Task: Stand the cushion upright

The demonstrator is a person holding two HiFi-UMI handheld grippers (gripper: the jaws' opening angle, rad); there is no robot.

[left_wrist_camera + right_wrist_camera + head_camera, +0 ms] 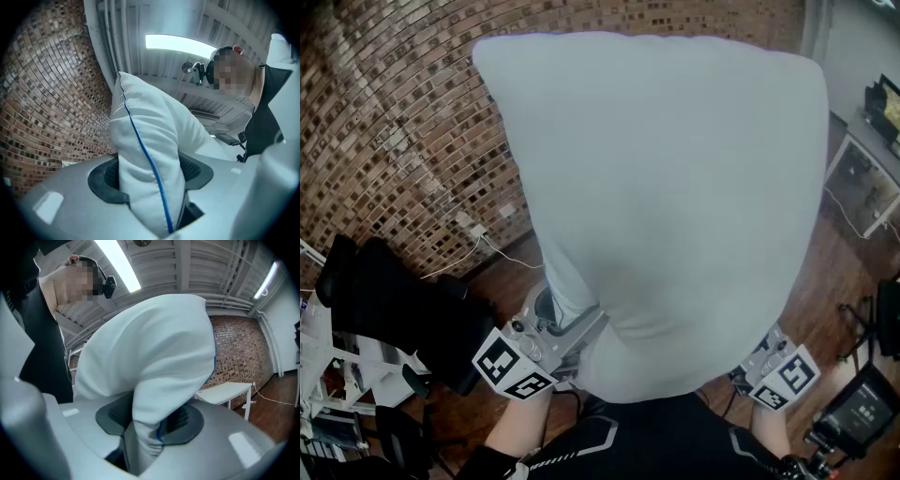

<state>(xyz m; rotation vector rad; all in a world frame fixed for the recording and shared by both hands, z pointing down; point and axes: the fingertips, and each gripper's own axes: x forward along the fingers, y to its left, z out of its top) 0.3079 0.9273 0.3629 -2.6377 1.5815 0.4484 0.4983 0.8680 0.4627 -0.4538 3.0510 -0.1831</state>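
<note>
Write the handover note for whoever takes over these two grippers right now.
Left gripper: shut on the cushion, at its lower left corner as the head view shows it.
Right gripper: shut on the lower right corner.
The cushion hangs in the air between both, in front of the brick wall, resting on nothing.
Done: it is lifted.
Left: set it on a surface, stand it upright, release.
</note>
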